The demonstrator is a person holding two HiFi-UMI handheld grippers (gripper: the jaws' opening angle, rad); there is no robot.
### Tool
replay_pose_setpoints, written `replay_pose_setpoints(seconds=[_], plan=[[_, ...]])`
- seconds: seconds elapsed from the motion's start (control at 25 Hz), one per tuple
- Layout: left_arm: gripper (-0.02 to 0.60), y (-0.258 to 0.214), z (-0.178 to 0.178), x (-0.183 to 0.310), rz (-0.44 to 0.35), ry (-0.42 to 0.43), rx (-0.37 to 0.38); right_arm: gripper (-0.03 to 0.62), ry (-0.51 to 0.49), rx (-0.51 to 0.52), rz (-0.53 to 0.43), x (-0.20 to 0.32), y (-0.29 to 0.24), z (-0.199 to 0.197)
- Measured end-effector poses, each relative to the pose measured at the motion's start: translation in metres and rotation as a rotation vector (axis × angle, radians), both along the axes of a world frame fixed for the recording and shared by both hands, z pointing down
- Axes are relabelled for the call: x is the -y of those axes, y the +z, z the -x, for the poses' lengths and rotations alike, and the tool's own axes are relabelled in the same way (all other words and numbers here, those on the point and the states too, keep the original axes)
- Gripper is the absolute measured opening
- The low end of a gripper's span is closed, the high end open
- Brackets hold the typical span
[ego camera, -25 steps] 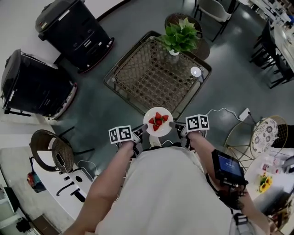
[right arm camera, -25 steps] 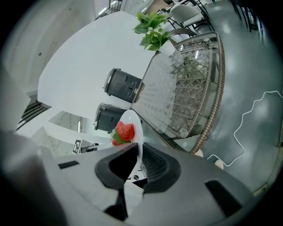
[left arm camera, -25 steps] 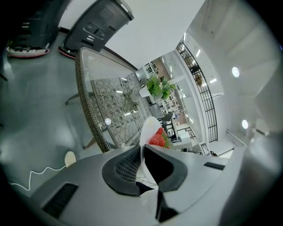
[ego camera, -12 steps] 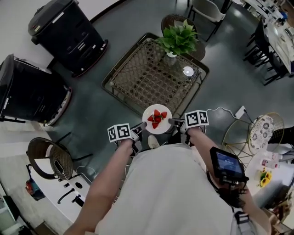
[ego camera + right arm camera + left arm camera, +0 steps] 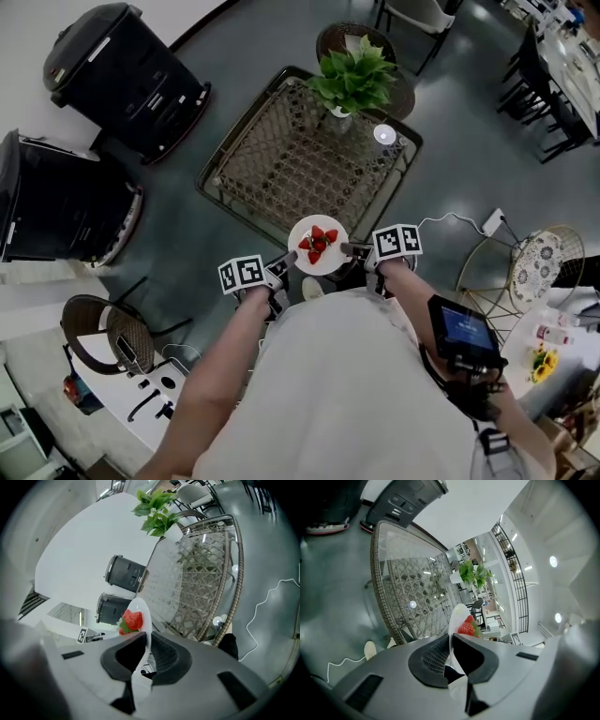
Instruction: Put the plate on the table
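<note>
Step in hand: carrying the load to the bench; the plate is not yet set down.

- Plate (image 5: 328,265), white, with strawberries (image 5: 317,244) heaped at its centre, is held in the air between the two grippers, close in front of the person's body. In the head view it sits at the 6 o'clock edge of the glass-topped wicker bench (image 5: 281,159).
- Left gripper (image 5: 289,262): jaws closed on the plate rim at about 8 o'clock. The left gripper view confirms it, with the rim (image 5: 457,616) pinched edge-on between the pads.
- Right gripper (image 5: 352,249): jaws clamped on the opposite rim at about 3 o'clock. The right gripper view shows the plate (image 5: 142,606) running up out of the pads, with a strawberry (image 5: 132,619) above them.
- On the bench: potted plant (image 5: 352,80) at the 12 o'clock corner, small pale round object (image 5: 383,135) toward 2 o'clock. The middle of the top looks free.

Next move, my judgement: bring both grippers forward together over the open glass and keep the plate level so the fruit stays put. Then lower it until the base rests flat, and only then release both sides. Uneven lowering risks tipping the berries.
</note>
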State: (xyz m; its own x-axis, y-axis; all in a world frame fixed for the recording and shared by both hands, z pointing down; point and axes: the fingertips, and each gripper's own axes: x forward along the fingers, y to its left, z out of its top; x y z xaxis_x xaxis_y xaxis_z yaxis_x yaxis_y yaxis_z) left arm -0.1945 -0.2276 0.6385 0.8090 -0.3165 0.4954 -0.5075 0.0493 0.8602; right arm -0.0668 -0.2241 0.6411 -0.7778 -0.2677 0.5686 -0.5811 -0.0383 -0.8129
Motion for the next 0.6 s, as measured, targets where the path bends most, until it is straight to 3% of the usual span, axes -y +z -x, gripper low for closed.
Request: replay_pose_setpoints(seconds=[0.6], plan=[[0.012, 0.029, -0.049, 0.076, 0.046, 0.001, 0.087, 0.037, -0.039, 0.022, 0.062, 0.075, 0.033, -0.047]])
